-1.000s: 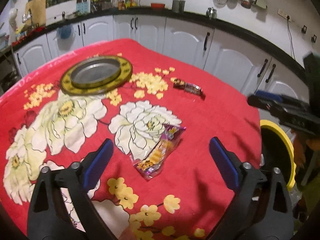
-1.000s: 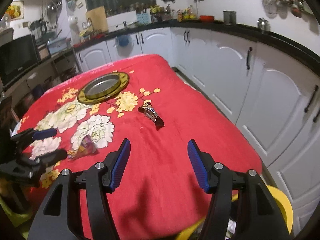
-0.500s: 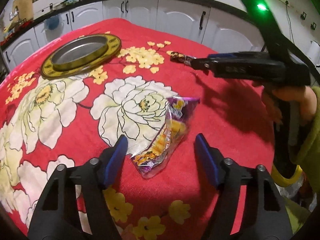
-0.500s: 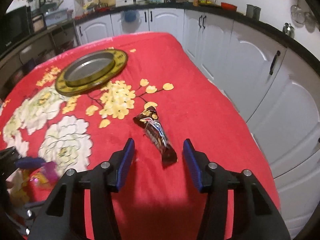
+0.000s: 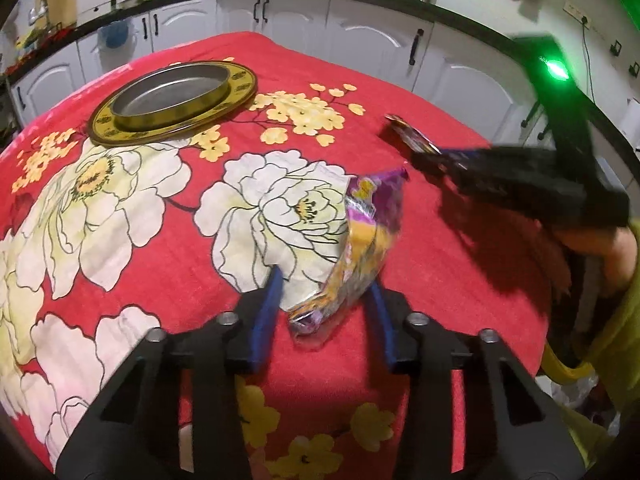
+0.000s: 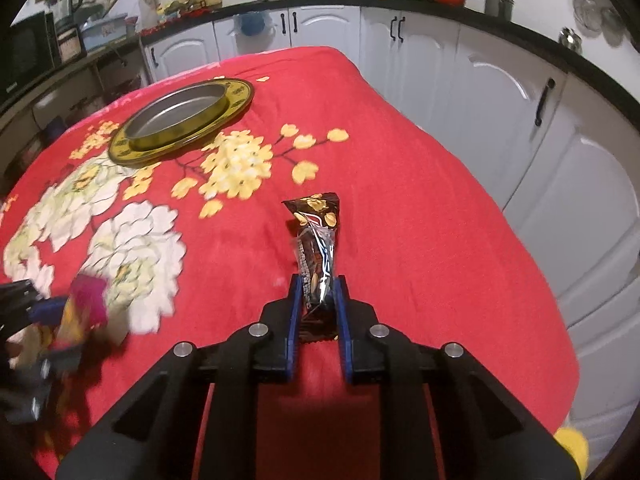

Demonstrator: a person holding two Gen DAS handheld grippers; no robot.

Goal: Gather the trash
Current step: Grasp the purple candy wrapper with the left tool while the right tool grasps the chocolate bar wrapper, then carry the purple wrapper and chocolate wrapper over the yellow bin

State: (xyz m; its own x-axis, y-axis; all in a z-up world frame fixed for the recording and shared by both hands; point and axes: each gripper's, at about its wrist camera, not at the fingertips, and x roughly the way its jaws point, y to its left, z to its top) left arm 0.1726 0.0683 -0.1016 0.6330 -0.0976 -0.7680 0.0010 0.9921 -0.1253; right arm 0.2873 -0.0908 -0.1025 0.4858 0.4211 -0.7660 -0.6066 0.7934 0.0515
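Right gripper (image 6: pixel 317 294) clamped on dark wrapper (image 6: pixel 316 240) on red cloth (image 6: pixel 420 220); left gripper (image 5: pixel 326 292) just closing around purple packet (image 5: pixel 356 248), pads seemingly touching it, view blurred

The left black two-finger gripper with blue pads (image 5: pixel 325 294) is angled downward, its jaws just narrowed. The right black two-finger gripper with blue pads (image 6: pixel 318 294) is likewise tilted down, jaws clamped together, gripped by a bare hand (image 5: pixel 600 248).
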